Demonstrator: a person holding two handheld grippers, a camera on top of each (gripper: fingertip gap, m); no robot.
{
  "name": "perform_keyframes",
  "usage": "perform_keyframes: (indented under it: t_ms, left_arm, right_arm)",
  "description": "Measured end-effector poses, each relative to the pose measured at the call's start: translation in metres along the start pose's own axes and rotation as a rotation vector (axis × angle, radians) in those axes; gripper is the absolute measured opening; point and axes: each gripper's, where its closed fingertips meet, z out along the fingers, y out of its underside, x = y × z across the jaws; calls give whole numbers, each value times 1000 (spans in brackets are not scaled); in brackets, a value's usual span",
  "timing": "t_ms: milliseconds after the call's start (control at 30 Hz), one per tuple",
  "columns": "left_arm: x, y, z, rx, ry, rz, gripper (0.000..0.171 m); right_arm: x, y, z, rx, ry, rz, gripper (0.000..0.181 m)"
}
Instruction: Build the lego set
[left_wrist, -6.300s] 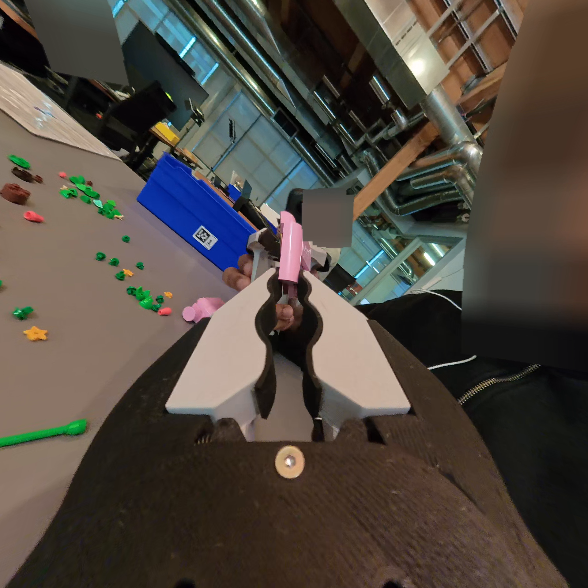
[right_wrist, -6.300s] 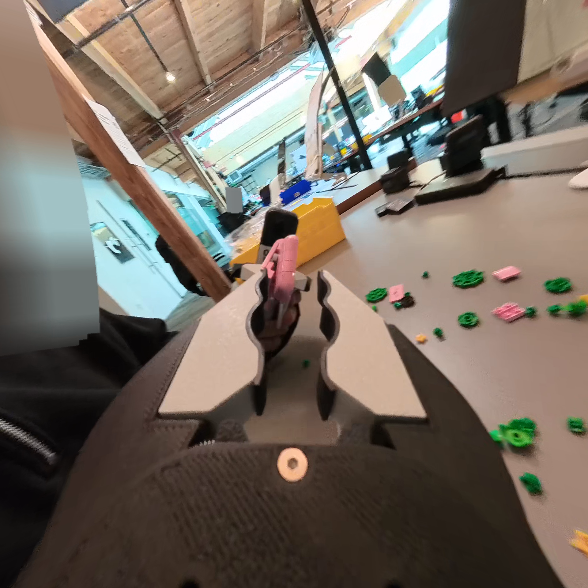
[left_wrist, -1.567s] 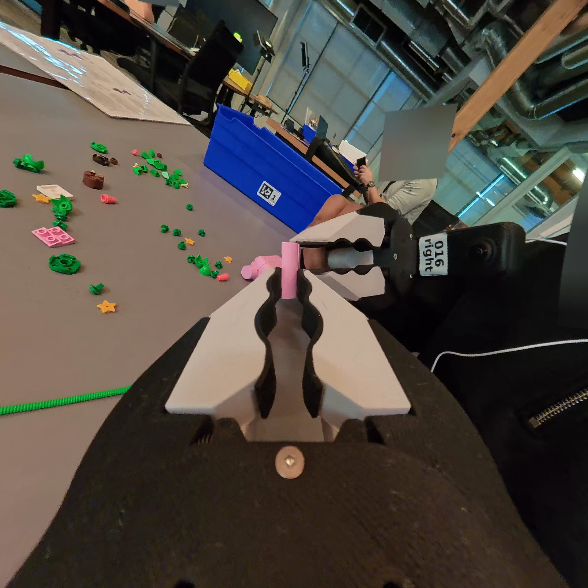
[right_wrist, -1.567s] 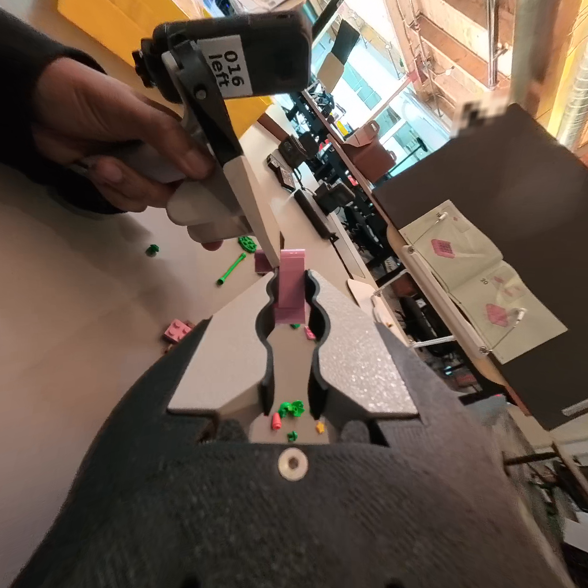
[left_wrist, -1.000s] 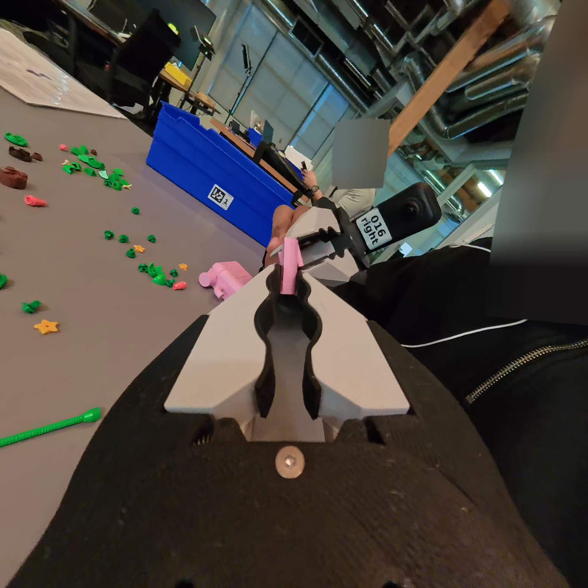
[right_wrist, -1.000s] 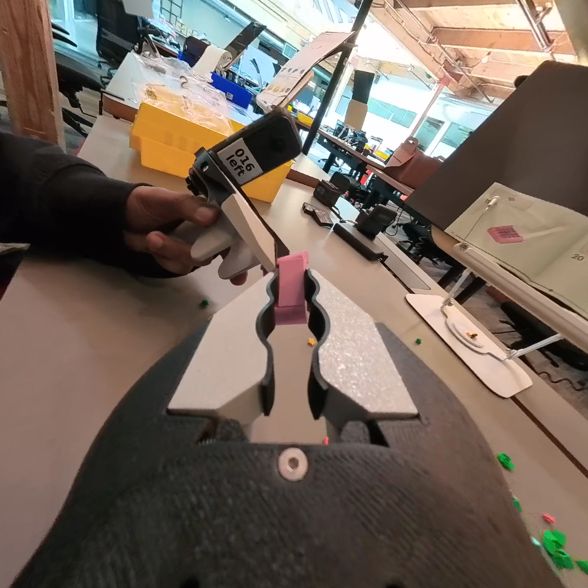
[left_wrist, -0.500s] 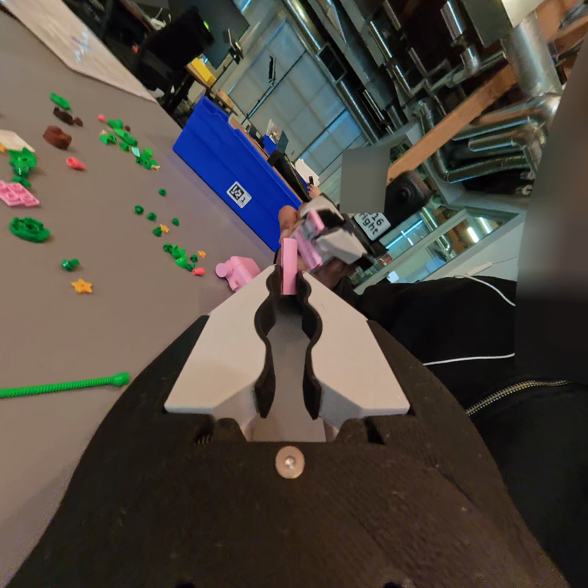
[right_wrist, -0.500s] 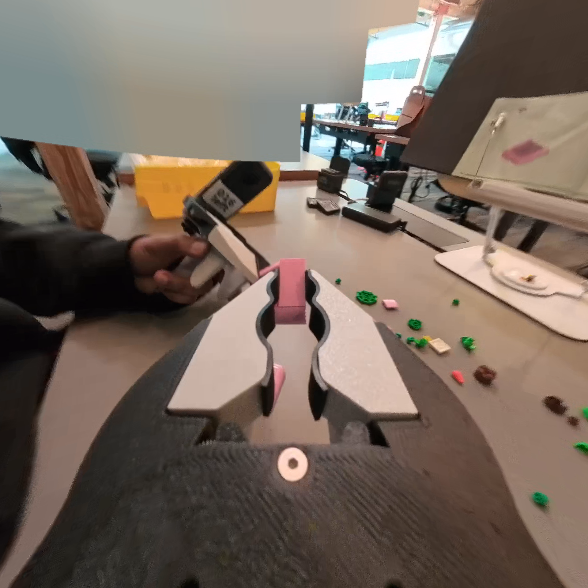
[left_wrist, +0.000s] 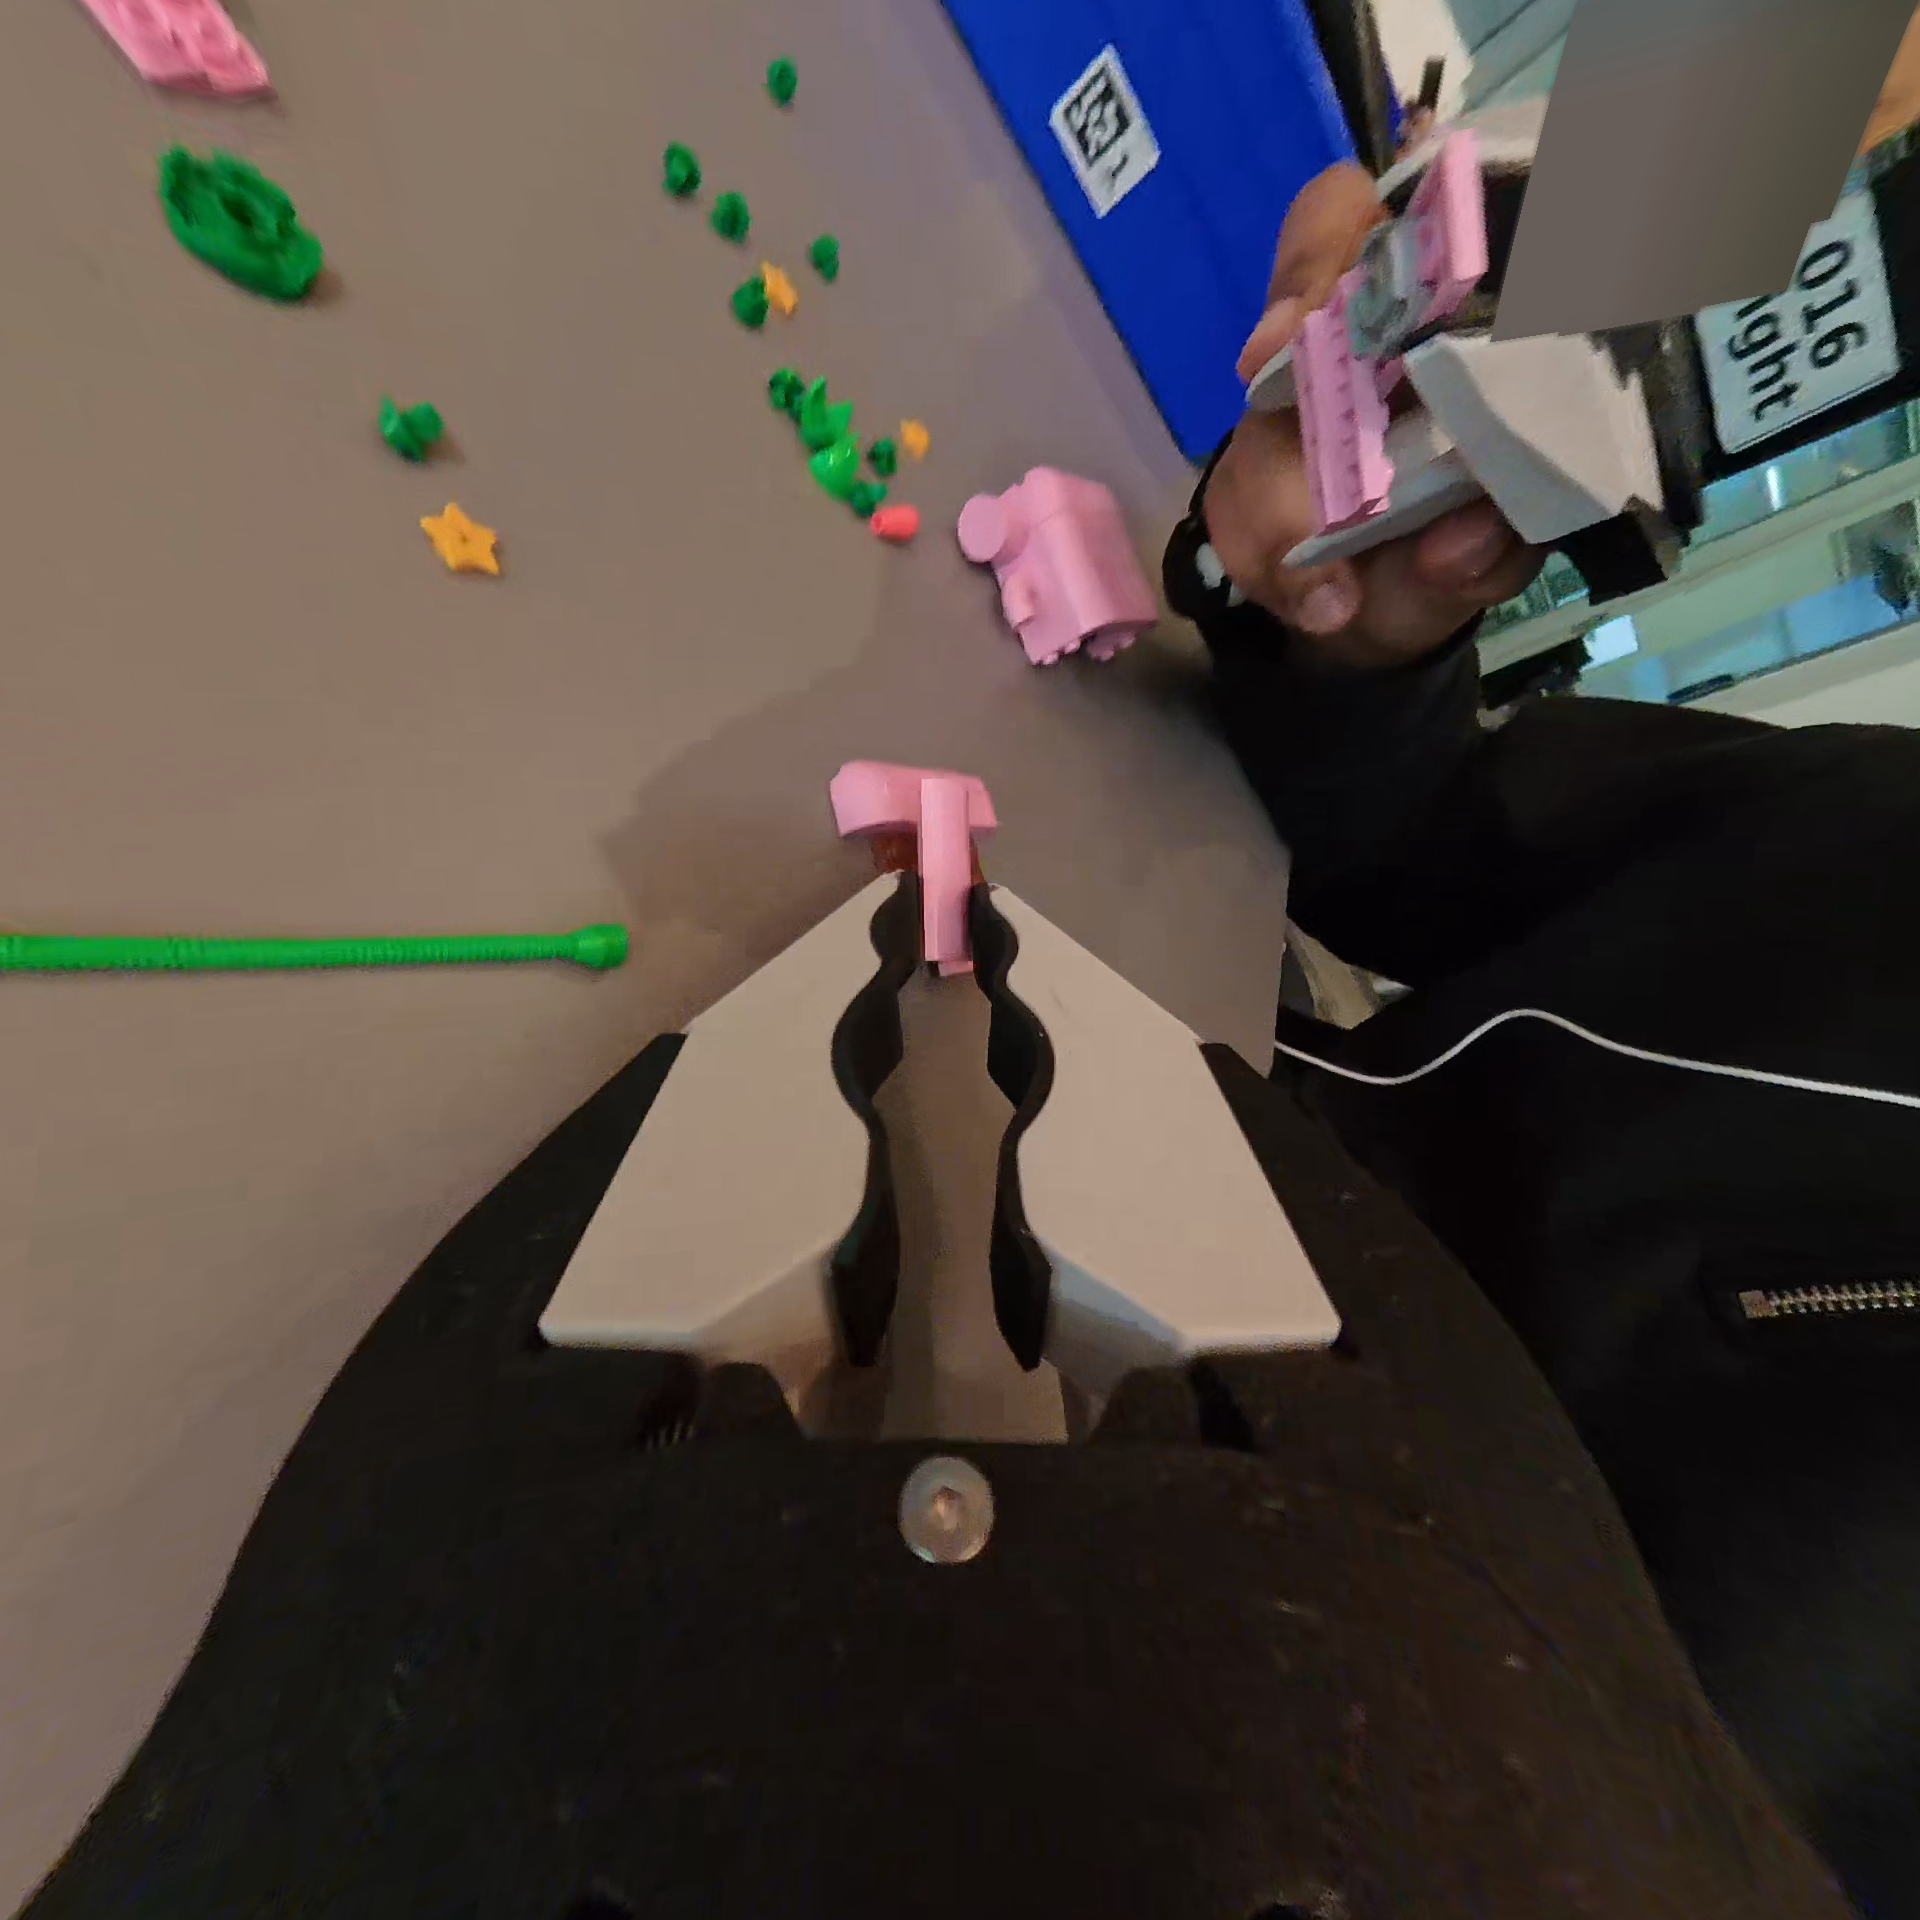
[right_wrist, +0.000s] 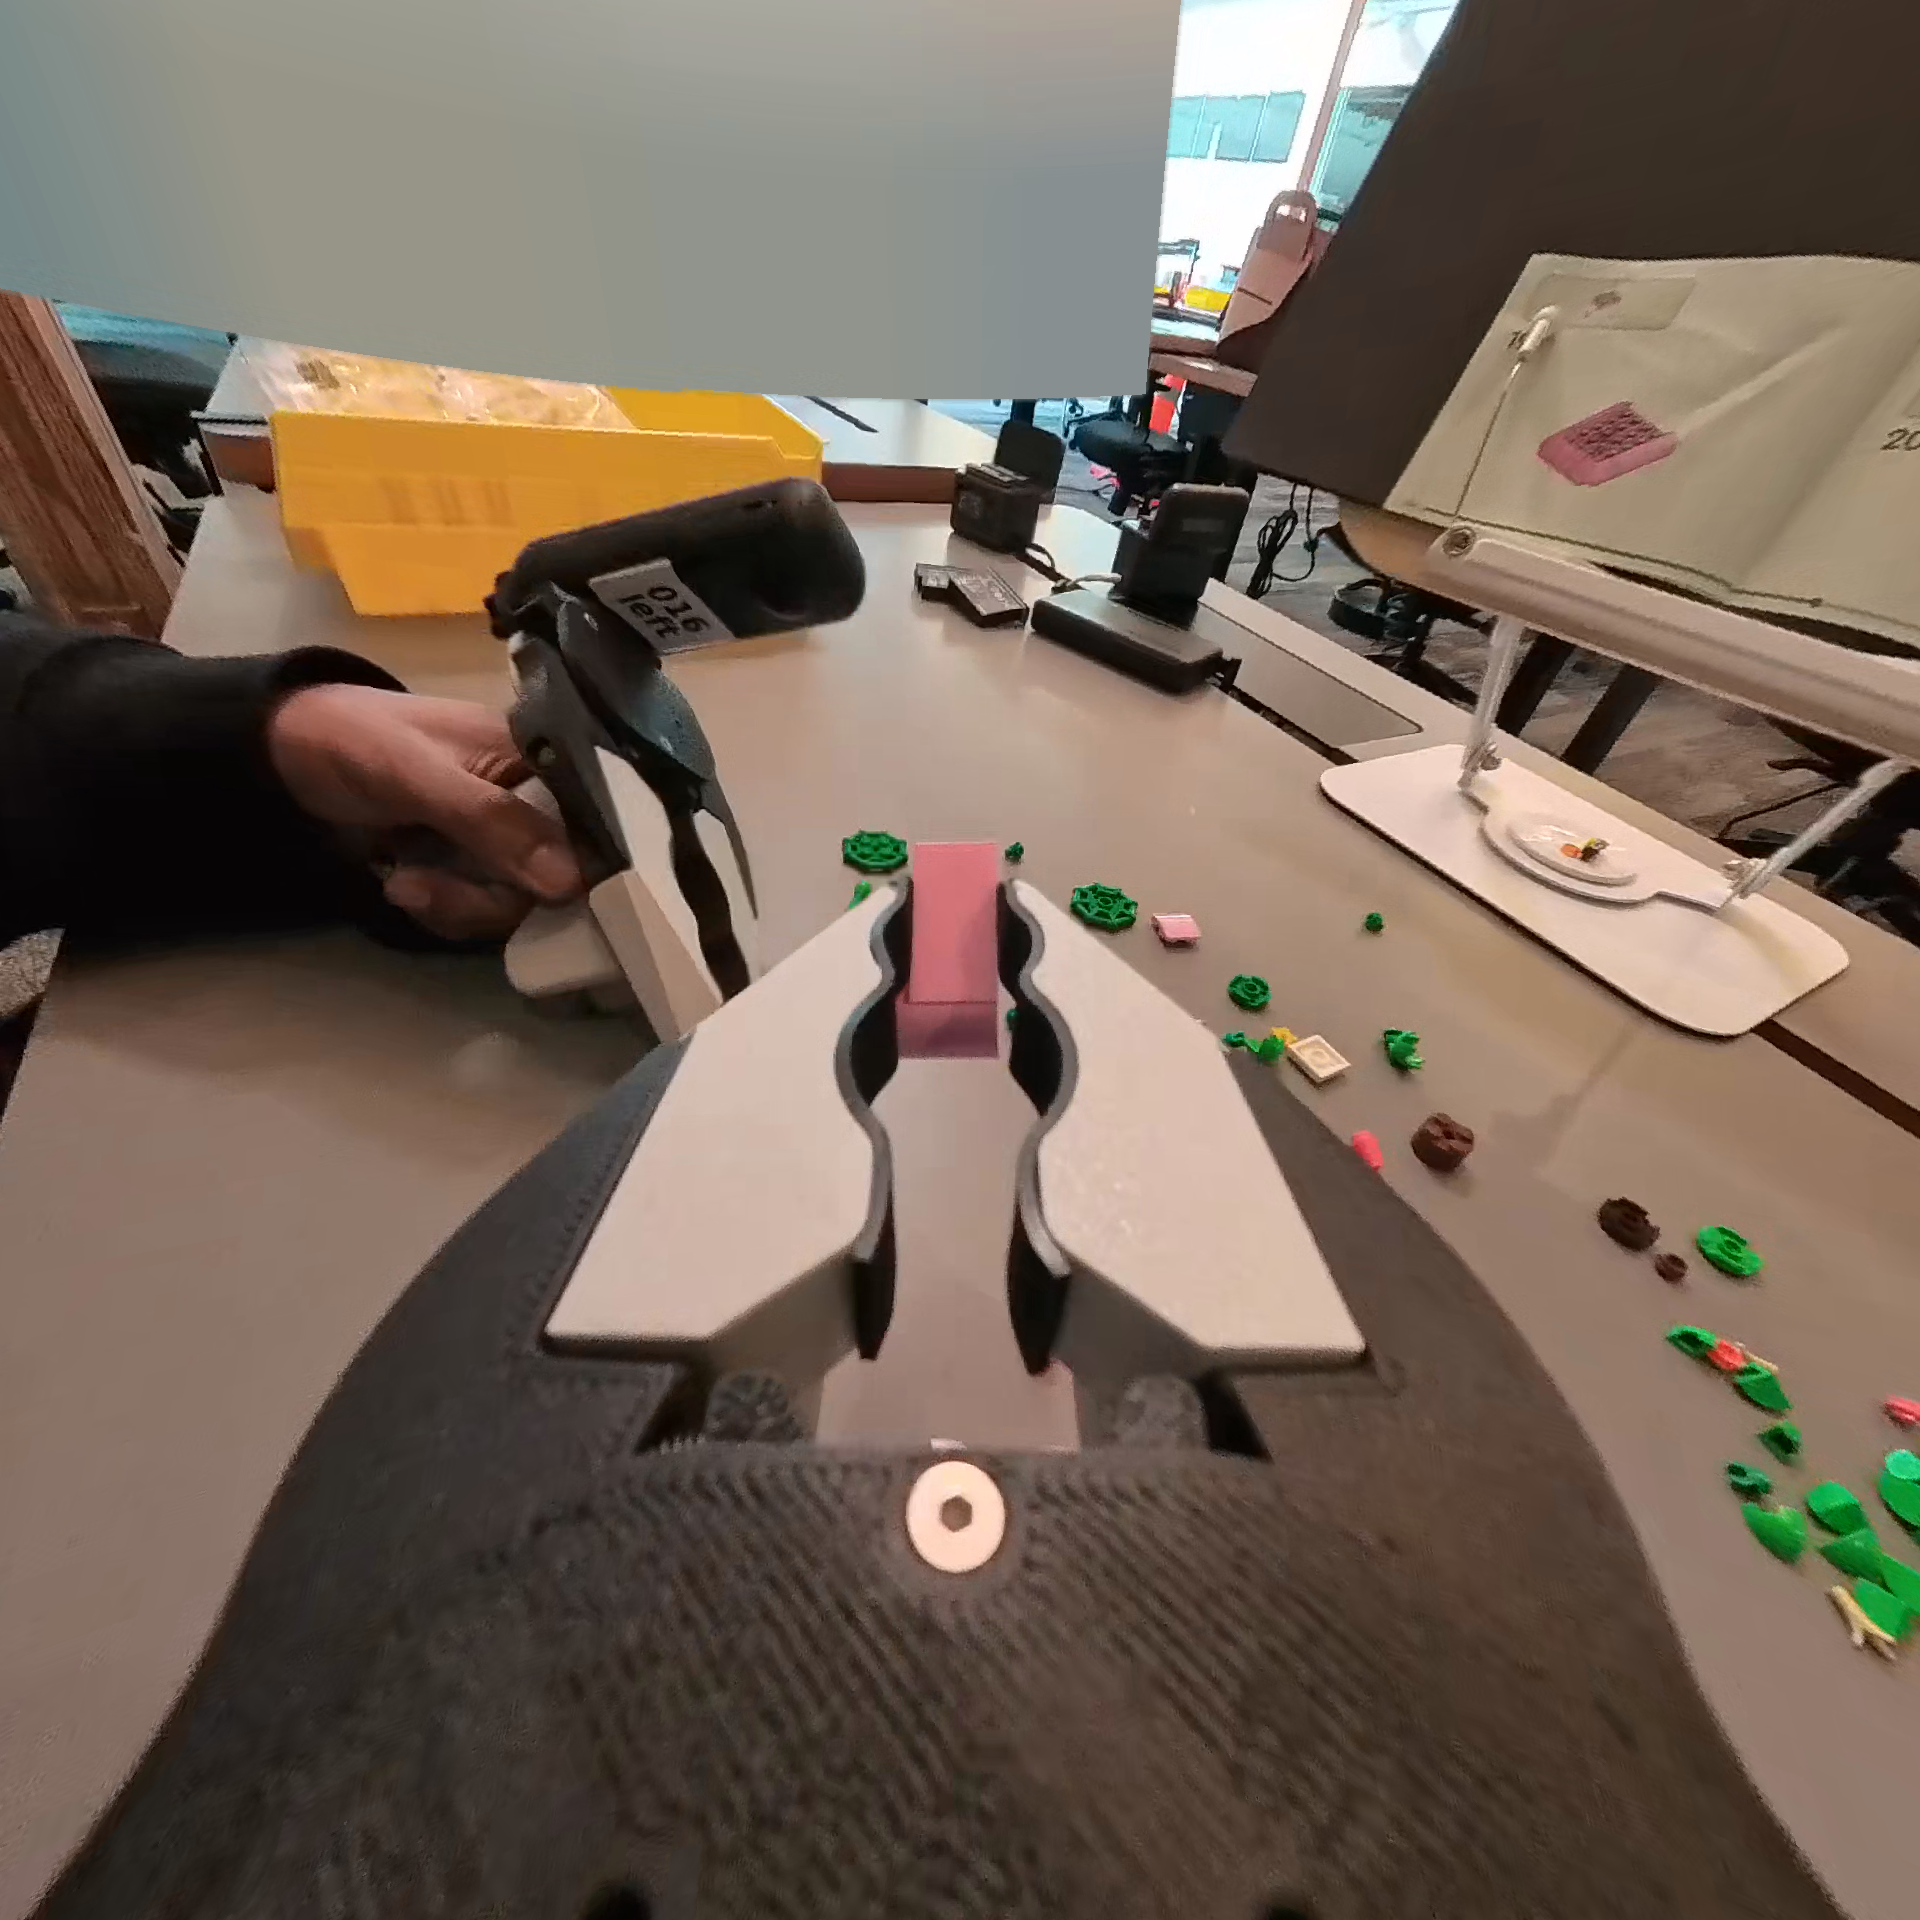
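Pink plate (left_wrist: 943, 883) sat pinched edge-on in the left tool (left_wrist: 940, 914), low over the grey counter (left_wrist: 312, 1143). The right tool (right_wrist: 954, 935) was clamped on a pink brick (right_wrist: 951, 956), up off the counter. Beyond, green bits (right_wrist: 1101, 906) lay scattered before a yellow bin (right_wrist: 499, 499).

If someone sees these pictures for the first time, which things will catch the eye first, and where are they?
First come the two pink lego pieces, each pinched at the tips of a gripper: a thin pink piece in the left gripper, low over the grey table, and a wider pink brick in the right gripper. Next, the bright green bits scattered over the table, and the yellow bin at its far end.
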Motion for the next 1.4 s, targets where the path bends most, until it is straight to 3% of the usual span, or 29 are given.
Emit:
perform_keyframes:
  t_ms: [467, 767, 1033, 1200, 1400]
  left_arm:
    - [-4, 10, 5, -78, -87, 55, 12]
    - [-7, 7, 0, -52, -56, -10, 8]
    - [-6, 5, -2, -52, -61, 10, 20]
    - [-1, 11, 1, -104, -113, 125, 33]
    - [-10, 12, 2, -126, -225, 186, 14]
  right_arm:
    - [-4, 0, 1, -1, 4, -39, 14]
    - [-5, 1, 1, -4, 7, -57, 14]
    - [-6, 2, 2, -9, 6, -64, 14]
    - [-5, 3, 2, -13, 6, -64, 14]
    - [-6, 3, 2, -12, 4, -65, 14]
